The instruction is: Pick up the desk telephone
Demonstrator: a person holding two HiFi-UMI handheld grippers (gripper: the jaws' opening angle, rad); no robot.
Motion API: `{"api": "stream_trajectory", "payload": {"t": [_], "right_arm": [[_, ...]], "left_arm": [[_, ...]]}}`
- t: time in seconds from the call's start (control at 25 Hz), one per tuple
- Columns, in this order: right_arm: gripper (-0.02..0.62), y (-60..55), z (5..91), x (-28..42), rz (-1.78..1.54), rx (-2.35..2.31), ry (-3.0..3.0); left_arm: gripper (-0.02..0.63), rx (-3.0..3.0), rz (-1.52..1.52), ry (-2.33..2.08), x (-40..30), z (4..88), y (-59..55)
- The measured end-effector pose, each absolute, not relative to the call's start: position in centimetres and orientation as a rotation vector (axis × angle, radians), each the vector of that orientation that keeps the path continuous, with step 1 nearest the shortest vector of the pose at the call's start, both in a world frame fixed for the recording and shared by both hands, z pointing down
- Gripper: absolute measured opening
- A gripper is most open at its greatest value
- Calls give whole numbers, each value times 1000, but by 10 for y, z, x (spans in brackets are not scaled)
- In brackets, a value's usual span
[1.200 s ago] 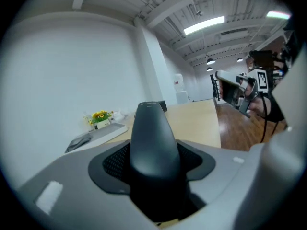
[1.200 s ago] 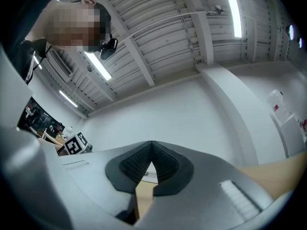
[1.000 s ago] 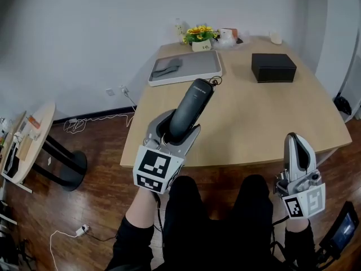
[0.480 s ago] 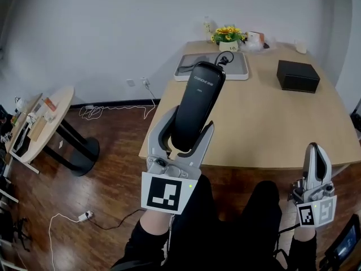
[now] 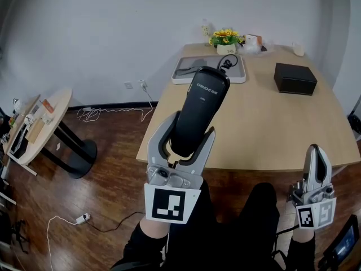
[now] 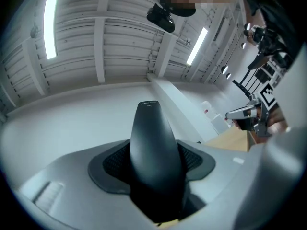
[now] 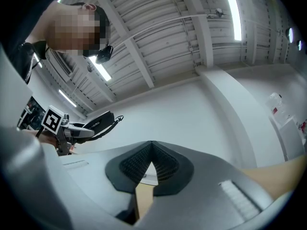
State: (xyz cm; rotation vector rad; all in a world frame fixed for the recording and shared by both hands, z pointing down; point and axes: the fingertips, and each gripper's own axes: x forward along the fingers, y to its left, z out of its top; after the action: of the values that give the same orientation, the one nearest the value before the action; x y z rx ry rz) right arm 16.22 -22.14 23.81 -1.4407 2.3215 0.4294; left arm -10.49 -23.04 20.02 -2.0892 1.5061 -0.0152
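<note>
– When you look down from the head view, where is the telephone's handset (image 5: 200,109)?
– Centre of the frame, raised above the near edge of the table (image 5: 254,129) and tilted toward the upper right. The left gripper (image 5: 190,127) pinches its lower end. The right gripper (image 5: 316,151) sits at lower right, jaws pressed together, empty.
– And the left gripper view?
– The handset (image 6: 153,147) rises up the middle, with both ribbed pads (image 6: 112,164) squeezed against its sides.
– The right gripper view?
– The right gripper (image 7: 151,152) shows its own pads (image 7: 134,164) meeting at the tips with nothing between them. At the left edge, the left gripper (image 7: 81,131) carries the handset (image 7: 98,120).
</note>
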Motion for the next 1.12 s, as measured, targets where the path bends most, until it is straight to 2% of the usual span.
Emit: {"api": "stream_trajectory", "payload": {"t": [1.12], "right_arm": [[0,-218,238,157,524,-1440,2355]], "left_arm": [[266,-2083,-52,1503,-103,201,-231]]}}
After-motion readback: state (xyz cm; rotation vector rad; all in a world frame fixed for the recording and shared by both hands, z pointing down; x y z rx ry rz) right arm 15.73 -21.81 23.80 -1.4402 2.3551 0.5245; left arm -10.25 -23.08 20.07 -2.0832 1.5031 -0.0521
